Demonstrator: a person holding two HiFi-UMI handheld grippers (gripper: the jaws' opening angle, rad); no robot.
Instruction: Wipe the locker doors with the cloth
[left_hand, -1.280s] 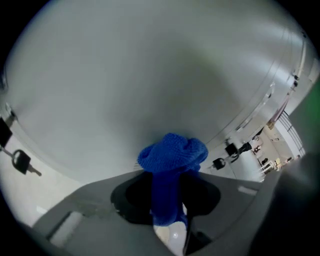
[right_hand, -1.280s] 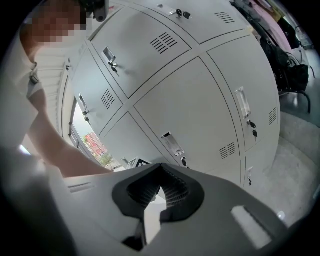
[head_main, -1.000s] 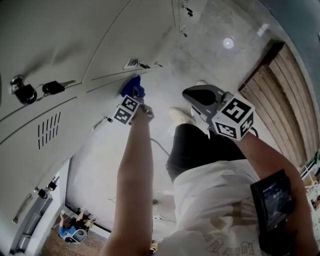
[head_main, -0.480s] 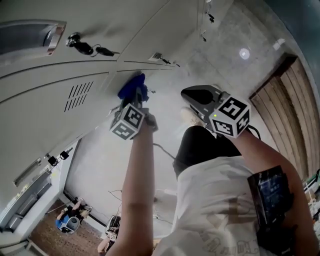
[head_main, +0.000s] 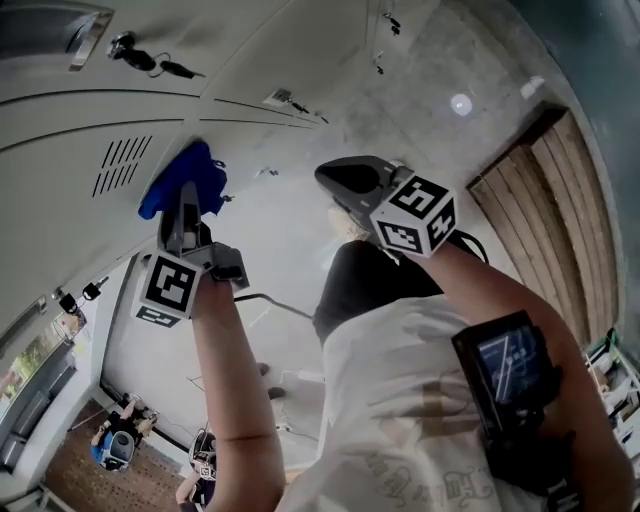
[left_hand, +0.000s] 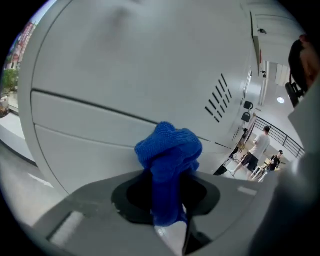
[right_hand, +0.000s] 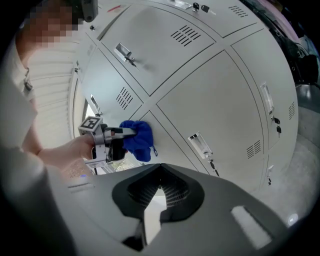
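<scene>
The locker bank (head_main: 300, 60) fills the top of the head view: grey doors split by thin seams. The person (head_main: 400, 400) stands close to it, left arm stretched out to the doors.

What has changed: the wipe has travelled. A sec ago the cloth sat farther along the bank, near the small latch plate (head_main: 280, 98). Half a sec ago it was partway across. Now it is on the louvred locker door (head_main: 60, 215), just beside the vent slats (head_main: 118, 165), so one stroke has run along the door twd the slats.

The left gripper (head_main: 188, 205) is clenched on the blue cloth (head_main: 205, 170). In the left gripper view the cloth is wedged b/w the jaws w/ a bunched head sticking out past them, and that head looks pressed on the door right at a seam. The right gripper (head_main: 328, 178) has its jaws together on nothing. It is held off the lockers over the person's legs, much as before, and takes no part in the wipe.

The keys (head_main: 140, 60) hang from a lock on the door above, well apart from the cloth.

Judgement: wiping is under way and this door is partly covered. Other doors prob still need passes. The slats and seam edges could snag the cloth's pile, so the next strokes want even pressure.
</scene>
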